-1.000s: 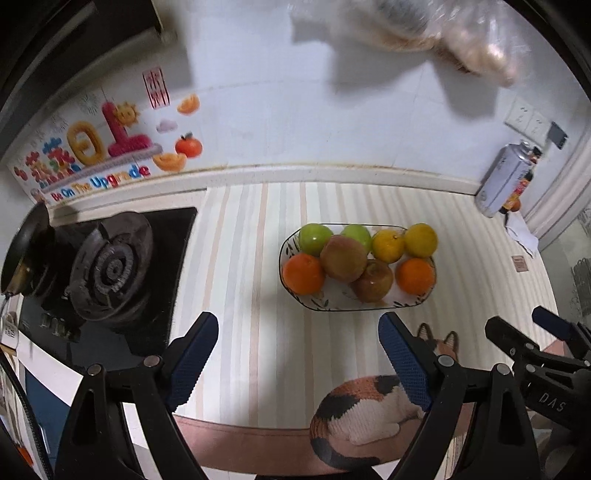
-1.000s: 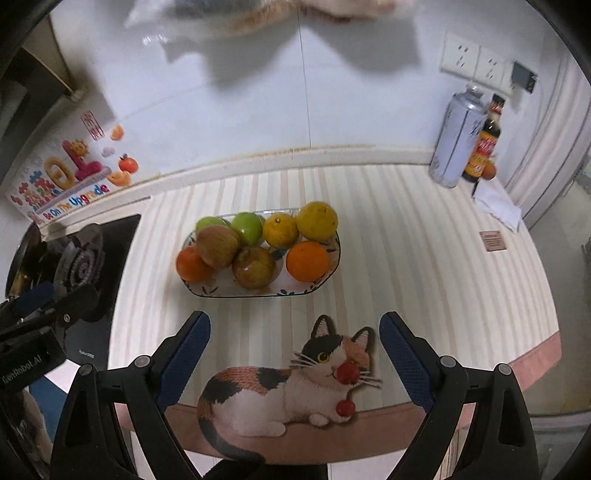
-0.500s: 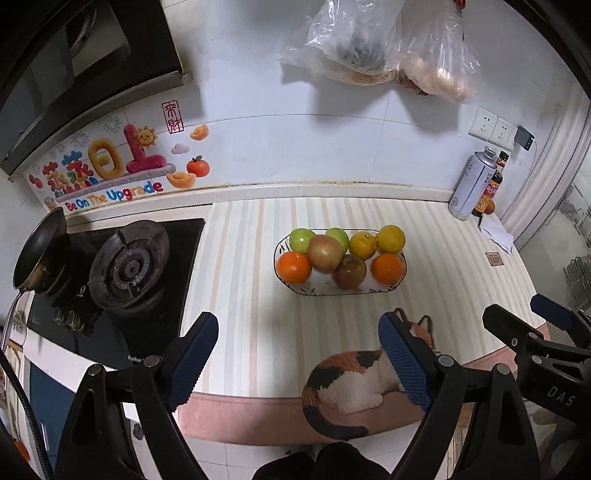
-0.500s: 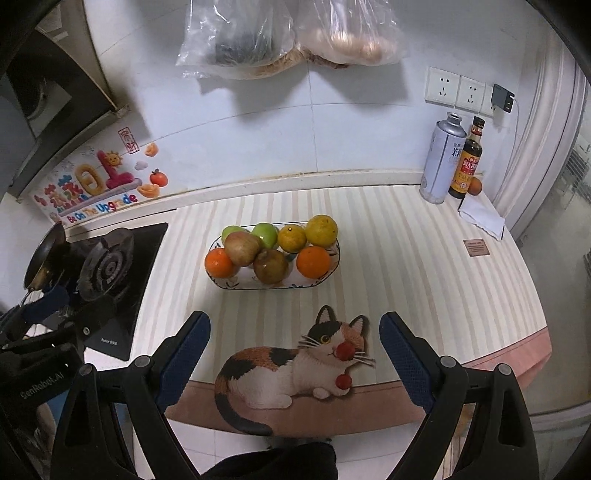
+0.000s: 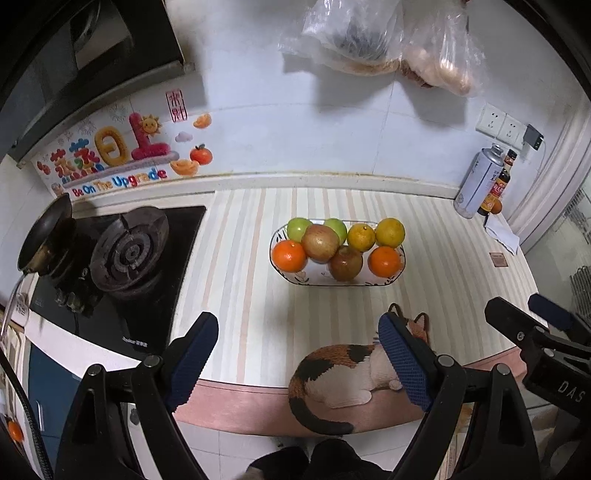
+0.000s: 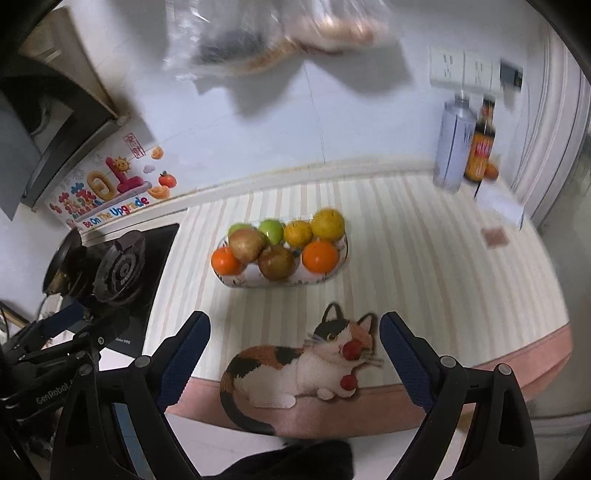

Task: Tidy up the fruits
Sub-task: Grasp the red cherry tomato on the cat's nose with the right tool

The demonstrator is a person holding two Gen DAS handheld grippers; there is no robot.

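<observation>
A shallow white bowl (image 5: 314,281) (image 6: 243,282) stands mid-counter holding several fruits: two oranges (image 5: 289,256) (image 5: 384,261), two green apples (image 5: 299,228), two reddish apples (image 5: 320,243) and two yellow citrus fruits (image 5: 390,232). My left gripper (image 5: 299,358) is open and empty, held back over the counter's front edge. My right gripper (image 6: 293,356) is open and empty too, likewise back from the bowl. The right gripper also shows at the right of the left wrist view (image 5: 539,332).
A gas stove (image 5: 127,251) with a small pan (image 5: 44,236) lies left of the bowl. A cat picture (image 6: 303,365) is on the counter's front edge. A spray can (image 5: 476,181) and sauce bottle (image 5: 496,190) stand back right. Bags (image 5: 369,33) hang on the wall.
Both grippers pulled back and up from the bowl, then came slightly closer again. Both stayed open. The fruits have not moved.
</observation>
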